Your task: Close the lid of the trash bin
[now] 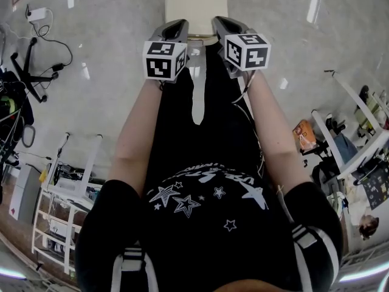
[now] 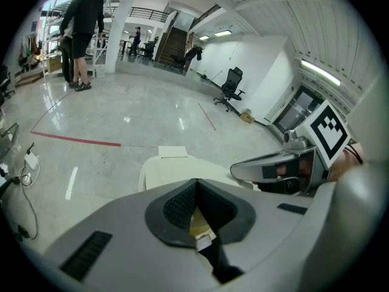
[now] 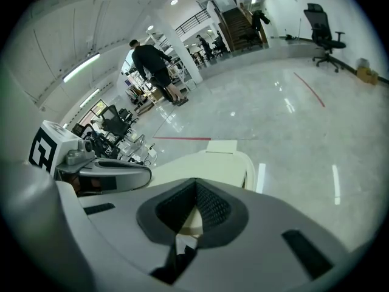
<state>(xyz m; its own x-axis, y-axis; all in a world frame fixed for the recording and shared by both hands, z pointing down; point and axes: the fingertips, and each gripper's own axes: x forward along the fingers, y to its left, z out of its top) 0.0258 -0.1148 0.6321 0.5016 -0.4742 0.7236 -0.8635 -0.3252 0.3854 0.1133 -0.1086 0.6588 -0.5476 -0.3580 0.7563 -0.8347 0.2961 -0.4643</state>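
The cream trash bin (image 1: 196, 2) stands on the grey floor straight ahead of me, its lid (image 2: 173, 166) lying flat and low across the top. In the head view both grippers are held side by side just short of the bin's near edge. My left gripper (image 1: 180, 25) has its jaws pressed together with nothing between them, as the left gripper view (image 2: 196, 182) shows. The right gripper (image 1: 220, 23) is likewise shut and empty (image 3: 196, 182), with the lid (image 3: 213, 163) beyond its tips. Each gripper view also shows the other gripper alongside.
Cables and a power strip (image 1: 36, 14) lie on the floor at the left. White racks (image 1: 67, 193) stand near my left leg, and a table with clutter (image 1: 358, 139) at the right. A person (image 2: 82, 29) stands far off, by an office chair (image 2: 231, 87).
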